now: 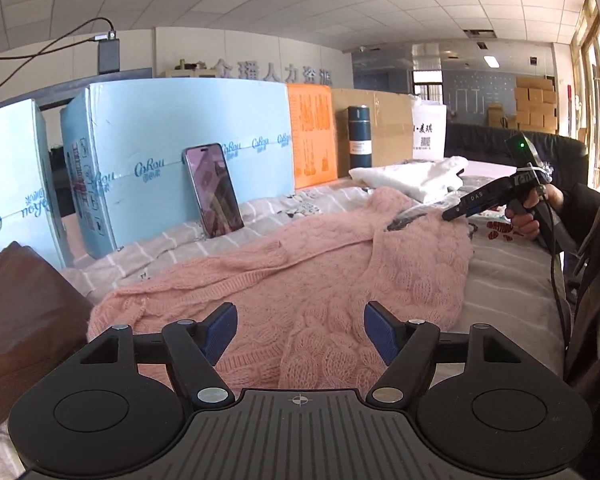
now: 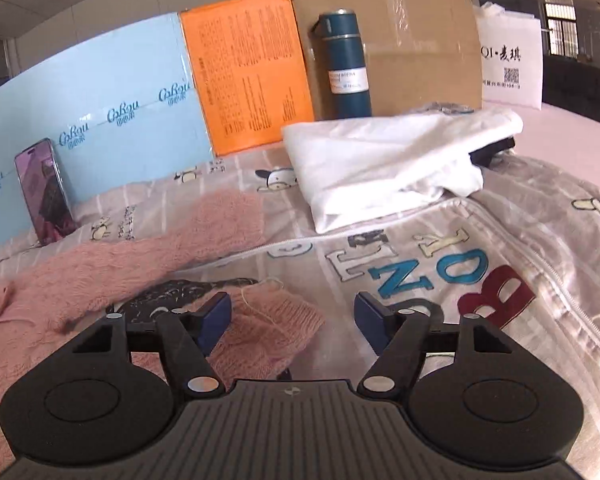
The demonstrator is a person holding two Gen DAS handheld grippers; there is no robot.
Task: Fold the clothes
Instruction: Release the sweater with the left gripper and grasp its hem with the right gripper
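Left wrist view: my left tongs (image 1: 301,330) stand apart, empty, over the hem end of the pink knitted sweater (image 1: 300,272), which lies spread on the patterned bed cover (image 1: 508,276). My right tongs (image 1: 452,213) reach the sweater's far edge; contact there is, I think, light, though I cannot confirm it. Right wrist view: right tongs (image 2: 293,322) apart, one pink corner between them. Folded white garment (image 2: 384,160) lies beyond; phone (image 2: 46,192) leans on the blue box (image 2: 100,92).
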